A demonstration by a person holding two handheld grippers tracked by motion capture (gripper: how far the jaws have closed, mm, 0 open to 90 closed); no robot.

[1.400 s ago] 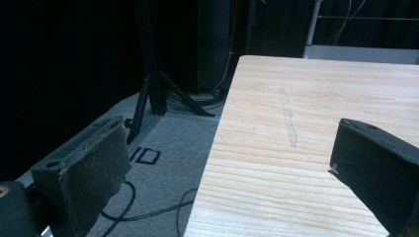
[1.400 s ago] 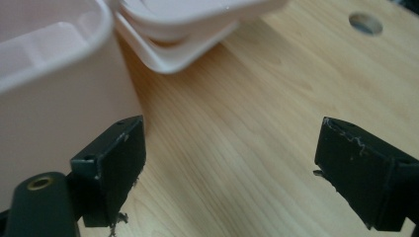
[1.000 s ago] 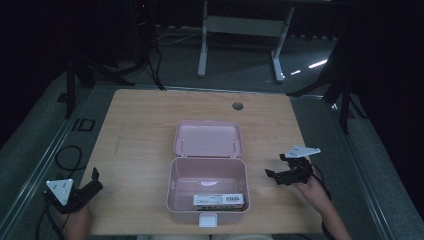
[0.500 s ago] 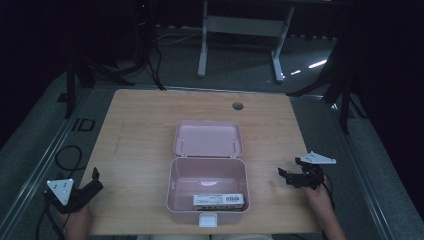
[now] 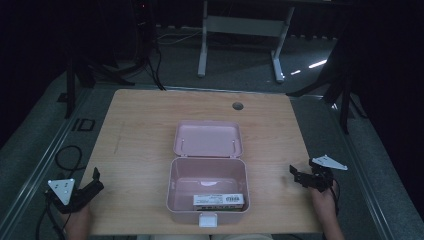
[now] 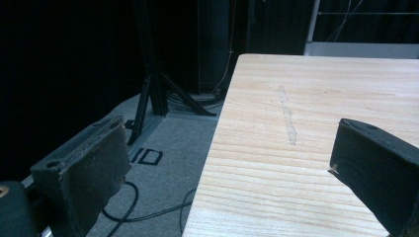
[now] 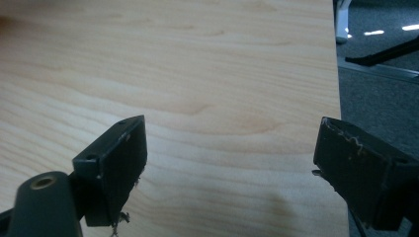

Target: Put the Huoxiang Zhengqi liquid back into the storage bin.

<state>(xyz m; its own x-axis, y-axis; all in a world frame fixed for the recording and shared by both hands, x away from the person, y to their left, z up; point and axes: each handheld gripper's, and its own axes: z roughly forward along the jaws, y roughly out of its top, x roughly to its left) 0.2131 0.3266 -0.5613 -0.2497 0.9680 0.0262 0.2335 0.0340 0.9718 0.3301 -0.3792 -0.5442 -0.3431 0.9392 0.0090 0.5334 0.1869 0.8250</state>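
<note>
Pink case (image 5: 171, 192) lying open in the middle of the table (image 5: 140, 130), a little toward six o'clock. Lid (image 5: 208, 139) folded back flat toward twelve, hinge line between lid and tub. Inside, a small labelled carton (image 5: 218, 200) lying flat against the six o'clock wall, right of centre. White latch (image 5: 207, 220) on the outside of that same wall.

Left gripper (image 5: 96, 181) at about eight o'clock from the case, near the table's corner and well apart from it. Jaws spread wide with nothing between them, seen in the left gripper view (image 6: 222, 163) straddling the table's edge, with bare wood and floor beyond. Right gripper (image 5: 295, 176) at about three o'clock from the case, near the right edge. Jaws also spread wide and empty in the right gripper view (image 7: 230, 158), bare wood under them.

Probably a pause before the reach, with the lid the likely target for closing. For a clean close:
- Bring the right gripper round to the lid's twelve o'clock rim and approach low and flat.
- Pinch only the rim's thin edge, since the lid lies flush on the wood with little room beneath.
- Steady the tub's nine o'clock wall with the left gripper so the light case does not slide or tip as the lid swings.
- Swing the lid in an arc about the hinge rather than dragging it.
- Check the carton sits below the rim before pressing down at the latch.
</note>
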